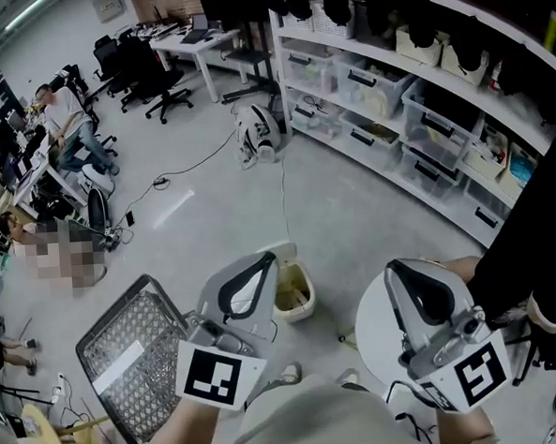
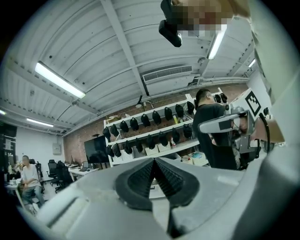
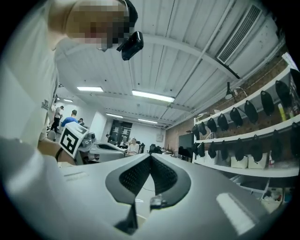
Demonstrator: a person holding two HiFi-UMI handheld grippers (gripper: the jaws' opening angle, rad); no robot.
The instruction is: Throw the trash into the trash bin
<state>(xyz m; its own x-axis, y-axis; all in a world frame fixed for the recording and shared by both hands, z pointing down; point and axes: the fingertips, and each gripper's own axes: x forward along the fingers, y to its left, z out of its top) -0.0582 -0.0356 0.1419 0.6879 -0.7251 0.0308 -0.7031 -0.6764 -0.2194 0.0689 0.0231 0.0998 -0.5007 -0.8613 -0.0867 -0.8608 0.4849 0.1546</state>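
The small cream trash bin (image 1: 305, 307) stands upright and open-topped on the grey floor (image 1: 353, 212), with something yellowish inside it.

- No word, brand or number could be read in any view;
- The marker cube (image 1: 212, 377) of the left gripper (image 1: 264, 259), at 7 o'clock in the head view, bore a black-and-white square pattern, not letters;
- The second marker cube (image 1: 479, 375), of the right gripper (image 1: 396, 270), at 5 o'clock, bore a like square pattern; each cube also showed in the other gripper's view, still only as a pattern;
- A white strip (image 1: 118, 365) lay in the wire basket (image 1: 97, 335) at 8 o'clock; any print on it was too small to tell.
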